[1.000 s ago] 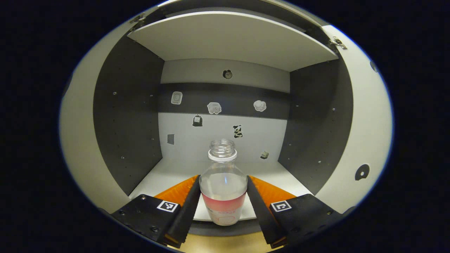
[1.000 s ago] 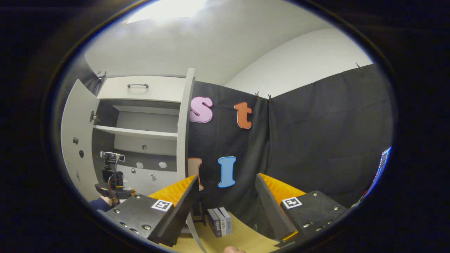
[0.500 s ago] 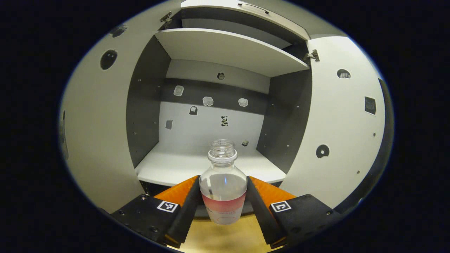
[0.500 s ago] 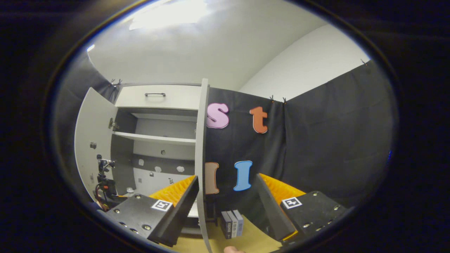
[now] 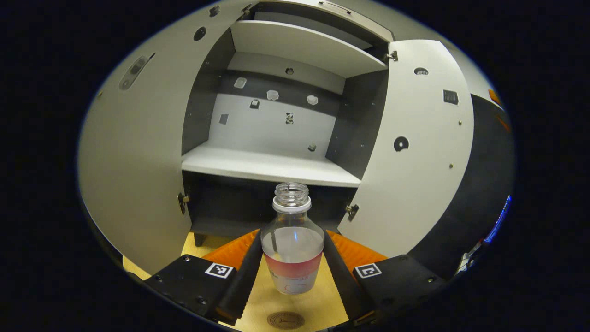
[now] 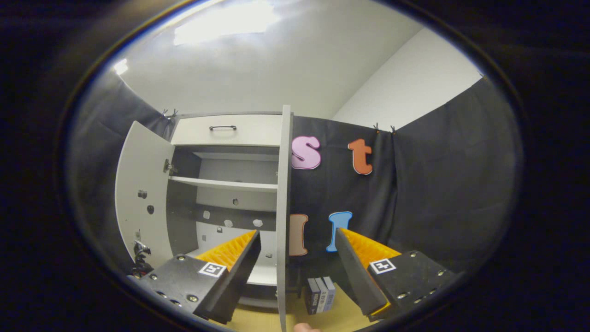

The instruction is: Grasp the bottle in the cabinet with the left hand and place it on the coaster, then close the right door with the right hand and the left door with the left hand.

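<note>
My left gripper [image 5: 292,267] clamps the bottle [image 5: 292,242] above the table's near edge, before the open cabinet [image 5: 272,166]; my right gripper [image 6: 297,272] gapes apart.

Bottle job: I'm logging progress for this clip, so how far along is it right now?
Done: the bottle is out of the cabinet, clamped in the left hand-held gripper above the wooden table. In hand: carrying it toward the coaster, which lies just below it. Left: setting it down, then closing the right door with the open right hand-held gripper and the left door; both stand open.
</note>
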Demonstrator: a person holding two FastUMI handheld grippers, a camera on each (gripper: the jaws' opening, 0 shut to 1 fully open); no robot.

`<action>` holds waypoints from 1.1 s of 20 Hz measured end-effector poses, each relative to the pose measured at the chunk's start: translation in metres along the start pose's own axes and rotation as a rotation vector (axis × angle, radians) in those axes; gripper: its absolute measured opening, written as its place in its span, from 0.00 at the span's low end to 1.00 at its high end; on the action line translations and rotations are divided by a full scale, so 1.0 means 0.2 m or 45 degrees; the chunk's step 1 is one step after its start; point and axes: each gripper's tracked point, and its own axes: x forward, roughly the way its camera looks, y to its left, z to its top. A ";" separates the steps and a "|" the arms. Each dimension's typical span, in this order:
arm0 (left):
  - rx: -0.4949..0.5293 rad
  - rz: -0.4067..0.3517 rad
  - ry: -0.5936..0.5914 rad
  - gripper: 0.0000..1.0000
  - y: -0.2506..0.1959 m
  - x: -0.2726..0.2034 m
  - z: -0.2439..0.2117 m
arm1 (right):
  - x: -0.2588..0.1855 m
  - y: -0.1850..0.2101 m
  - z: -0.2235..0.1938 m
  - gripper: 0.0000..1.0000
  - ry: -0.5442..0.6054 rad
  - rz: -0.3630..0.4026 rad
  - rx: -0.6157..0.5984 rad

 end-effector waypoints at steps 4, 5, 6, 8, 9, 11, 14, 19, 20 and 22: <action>-0.026 0.026 0.071 0.81 0.03 -0.01 -0.30 | 0.01 -0.02 -0.01 0.97 0.000 0.008 -0.008; -0.036 0.031 0.081 0.81 0.04 0.00 -0.36 | 0.02 -0.03 0.00 0.97 -0.002 0.006 -0.010; -0.046 0.034 0.093 0.81 0.05 0.00 -0.41 | 0.02 -0.04 0.00 0.97 -0.004 0.005 -0.010; -0.078 0.039 0.122 0.81 0.06 0.00 -0.51 | 0.02 -0.05 0.00 0.97 -0.007 0.005 -0.007; -0.093 0.047 0.141 0.81 0.06 0.00 -0.56 | 0.02 -0.05 0.00 0.97 -0.007 0.005 -0.006; -0.112 0.067 0.174 0.82 0.08 -0.01 -0.65 | 0.01 -0.06 0.01 0.97 -0.010 0.002 -0.011; -0.125 0.090 0.221 0.81 0.10 -0.03 -0.77 | 0.01 -0.08 0.00 0.97 -0.009 -0.005 -0.023; -0.075 0.134 0.271 0.82 0.13 -0.05 -0.90 | 0.00 -0.09 -0.01 0.93 0.000 -0.011 -0.024; -0.062 0.137 0.267 0.82 0.13 -0.06 -0.91 | 0.00 -0.08 -0.01 0.97 0.000 -0.009 -0.025; -0.049 0.142 0.272 0.82 0.12 -0.07 -0.95 | -0.01 -0.08 -0.01 0.97 0.002 -0.005 -0.026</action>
